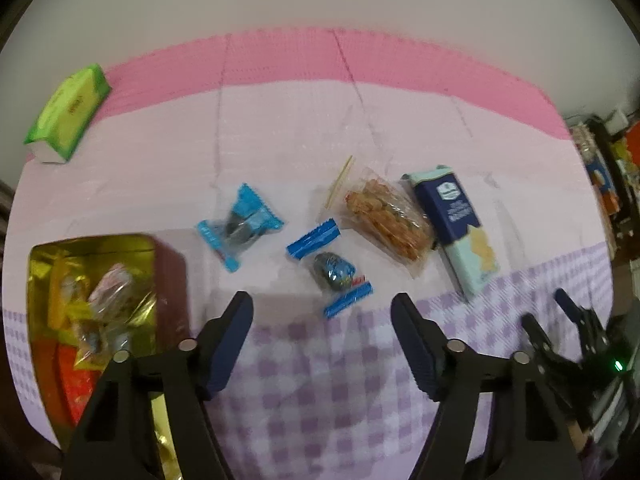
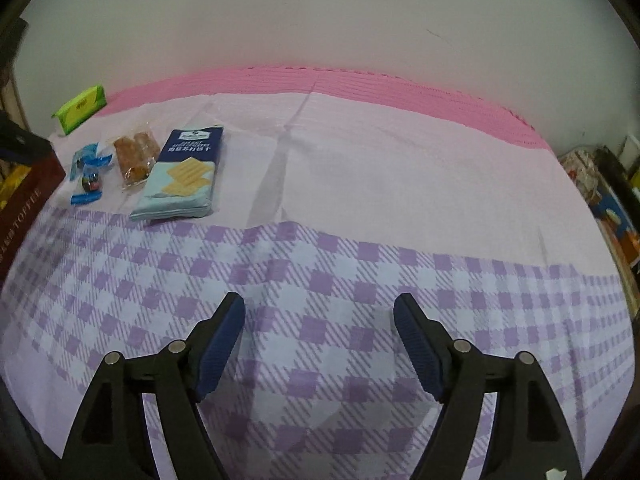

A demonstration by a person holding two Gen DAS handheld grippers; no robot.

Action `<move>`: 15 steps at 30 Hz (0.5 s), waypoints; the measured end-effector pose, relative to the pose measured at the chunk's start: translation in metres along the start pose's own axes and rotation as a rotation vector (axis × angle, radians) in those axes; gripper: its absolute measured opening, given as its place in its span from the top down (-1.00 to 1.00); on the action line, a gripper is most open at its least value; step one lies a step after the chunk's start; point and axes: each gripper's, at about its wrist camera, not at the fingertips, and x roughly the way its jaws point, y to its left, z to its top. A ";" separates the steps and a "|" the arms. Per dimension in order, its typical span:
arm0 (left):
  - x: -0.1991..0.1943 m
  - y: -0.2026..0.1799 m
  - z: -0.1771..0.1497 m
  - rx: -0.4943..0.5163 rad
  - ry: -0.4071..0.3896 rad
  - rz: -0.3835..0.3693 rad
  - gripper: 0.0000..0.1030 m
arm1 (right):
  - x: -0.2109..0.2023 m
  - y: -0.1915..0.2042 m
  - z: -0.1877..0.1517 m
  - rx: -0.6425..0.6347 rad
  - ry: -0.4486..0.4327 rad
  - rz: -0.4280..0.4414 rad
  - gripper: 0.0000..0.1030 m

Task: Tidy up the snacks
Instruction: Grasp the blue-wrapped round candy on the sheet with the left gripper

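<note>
Left wrist view: blue candy [image 1: 334, 270] lies just beyond the open left tongs [image 1: 322, 306].

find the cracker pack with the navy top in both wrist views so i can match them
Left wrist view: cracker pack lies right of centre, beside the clear bag of fried snacks.
Right wrist view: cracker pack lies upper left, the same bag on its left.
Shared landmark: the green box at the far left edge.
</note>
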 end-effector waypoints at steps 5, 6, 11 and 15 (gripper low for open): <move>0.033 -0.006 0.012 -0.007 0.036 0.056 -0.30 | -0.001 -0.004 -0.005 0.002 -0.006 0.042 -0.51; 0.037 -0.007 0.014 -0.012 0.038 0.067 -0.30 | -0.001 -0.005 -0.005 0.001 -0.006 0.048 -0.56; 0.056 -0.012 0.015 -0.025 0.039 0.121 -0.04 | 0.001 0.000 -0.004 0.004 -0.013 0.074 -0.65; 0.052 -0.012 0.013 -0.061 -0.030 0.118 0.37 | 0.002 -0.001 -0.003 0.022 -0.020 0.096 -0.68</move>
